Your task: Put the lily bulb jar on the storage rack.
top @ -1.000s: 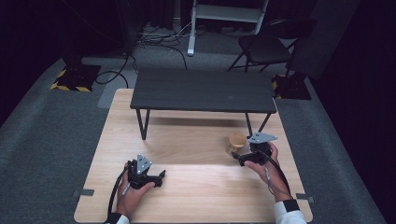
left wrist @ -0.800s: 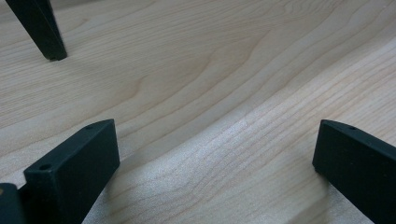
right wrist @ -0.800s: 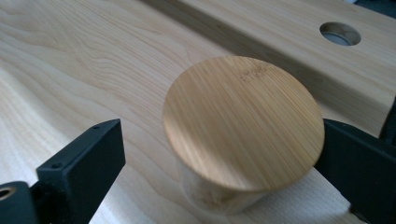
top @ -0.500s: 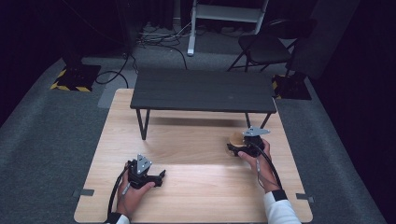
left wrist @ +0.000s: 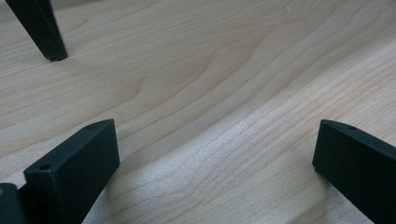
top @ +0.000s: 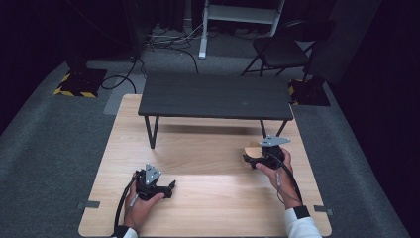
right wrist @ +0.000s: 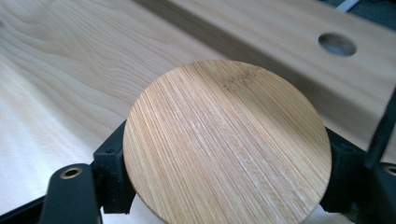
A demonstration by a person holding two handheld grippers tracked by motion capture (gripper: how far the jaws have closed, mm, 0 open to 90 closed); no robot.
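Where a second ago the round bamboo disc [right wrist: 227, 142] sat off beside the right gripper [top: 255, 157], it now sits squarely between that gripper's two black jaws, which press against its left and right edges with no gap showing; I take that to mean the grasp is made and the lifting can follow. Over the same second the right hand has pushed forward toward the dark bench [top: 215, 96], carrying the disc along or closing on it there. Seen from the right gripper view, the disc is a flat circle of pale, finely striped bamboo, its grain running away from the jaws, with a faint stamped mark near its far edge, and it lies roughly level just above the wooden table [top: 208, 208]. Beyond it a lighter wooden strip with a round hole [right wrist: 337, 44] crosses the top. One thin dark bench leg [right wrist: 384, 130] stands close at the gripper's right. Well away to the other side, the left gripper [top: 168, 188] has not moved: it rests on the tabletop, jaws spread wide, nothing between them but bare wood.
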